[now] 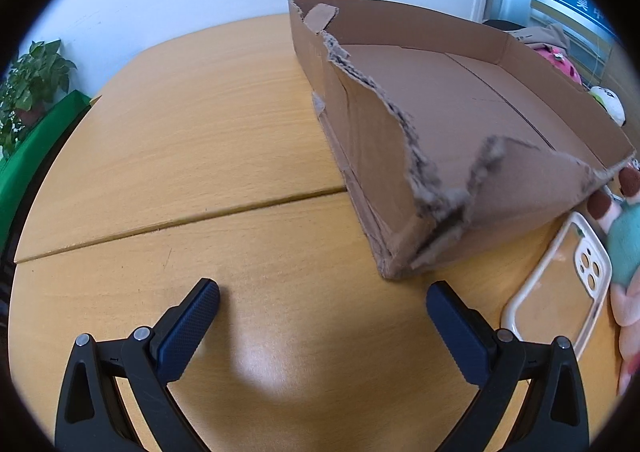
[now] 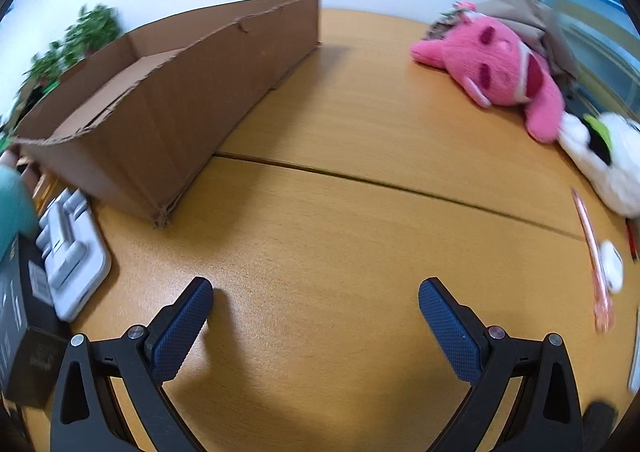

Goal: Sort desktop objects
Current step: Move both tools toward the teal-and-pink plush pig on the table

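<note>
A: Since both tools hang empty over the wood, where do they stand? The left gripper point(image 1: 322, 294) has its jaws spread wide with nothing between them, and so does the right gripper point(image 2: 316, 292).

B: Agreed, both parted and empty. Outward from the left one, the nearest thing is the torn corner of the cardboard box point(image 1: 440, 123), ahead and a little to the right, apart from the fingertips.

A: And the phone case point(image 1: 560, 284)?

B: Flat on the table point(image 1: 180, 131), just beside the right finger of the left gripper, to its right. Its long axis runs from near-left to far-right, camera cutout at the far end. A teal and pink plush point(image 1: 624, 252) lies touching or nearly touching its outer edge; I cannot tell which.

A: The right gripper's choices?

B: The pink plush point(image 2: 500, 67) lies far ahead to the right, stretched toward the white plush point(image 2: 600, 155). A pink pen point(image 2: 596, 252) is nearer, on the right, pointing roughly away. The grey stand point(image 2: 68, 252) sits at left.

A: So I judge the left gripper nearer the case, and the box, open side up, nothing visible in it, the likely goal.
</note>
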`<state>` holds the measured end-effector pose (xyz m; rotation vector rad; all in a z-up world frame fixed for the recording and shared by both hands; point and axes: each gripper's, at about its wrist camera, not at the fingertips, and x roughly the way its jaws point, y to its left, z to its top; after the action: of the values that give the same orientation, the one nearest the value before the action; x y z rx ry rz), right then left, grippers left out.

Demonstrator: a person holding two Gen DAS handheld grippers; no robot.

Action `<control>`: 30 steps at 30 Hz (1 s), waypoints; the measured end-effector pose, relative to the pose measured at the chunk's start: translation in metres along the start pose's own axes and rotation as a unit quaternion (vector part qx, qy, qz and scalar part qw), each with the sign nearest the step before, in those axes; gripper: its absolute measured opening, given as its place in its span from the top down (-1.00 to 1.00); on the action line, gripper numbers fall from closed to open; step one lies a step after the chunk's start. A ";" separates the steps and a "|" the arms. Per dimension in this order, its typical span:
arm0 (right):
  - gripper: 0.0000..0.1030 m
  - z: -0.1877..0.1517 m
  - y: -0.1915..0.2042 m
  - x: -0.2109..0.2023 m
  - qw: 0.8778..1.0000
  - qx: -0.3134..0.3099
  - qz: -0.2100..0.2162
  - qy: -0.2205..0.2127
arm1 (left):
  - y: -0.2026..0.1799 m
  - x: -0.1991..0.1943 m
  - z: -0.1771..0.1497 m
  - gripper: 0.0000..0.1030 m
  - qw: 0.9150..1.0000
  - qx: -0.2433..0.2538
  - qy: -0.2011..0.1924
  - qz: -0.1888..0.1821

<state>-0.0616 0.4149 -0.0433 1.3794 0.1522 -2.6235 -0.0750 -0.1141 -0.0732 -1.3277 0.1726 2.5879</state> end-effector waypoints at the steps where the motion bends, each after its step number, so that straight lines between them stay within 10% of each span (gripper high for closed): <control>1: -1.00 0.000 0.001 -0.001 1.000 0.009 -0.006 0.012 | -0.001 -0.001 0.000 -1.00 1.000 0.000 0.011 -0.001; 7: -1.00 -0.021 0.014 -0.023 0.995 0.067 -0.062 0.033 | -0.003 -0.021 -0.022 -0.96 0.993 -0.080 0.020 0.083; 12: -1.00 -0.044 0.059 -0.090 0.995 0.043 -0.088 -0.031 | -0.047 -0.115 -0.049 -0.96 0.942 -0.117 -0.117 0.292; 19: -1.00 -0.041 0.136 -0.166 0.997 -0.008 0.024 -0.073 | -0.122 -0.176 -0.045 -0.96 0.981 -0.152 -0.107 0.052; 26: -1.00 -0.051 0.181 -0.168 0.993 0.040 0.084 -0.077 | -0.205 -0.147 -0.039 -0.94 0.996 -0.083 -0.040 -0.010; 28: -0.89 -0.054 0.187 -0.169 0.992 0.044 0.080 -0.085 | -0.218 -0.150 -0.048 -0.70 0.996 -0.067 -0.048 -0.018; 30: -0.38 -0.055 0.195 -0.173 0.994 0.035 0.054 -0.094 | -0.225 -0.148 -0.051 0.49 0.997 -0.056 -0.041 -0.022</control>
<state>0.1178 0.2510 0.0660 1.1176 -0.0371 -2.6724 0.1053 0.0710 0.0172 -1.2423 -0.0176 2.6438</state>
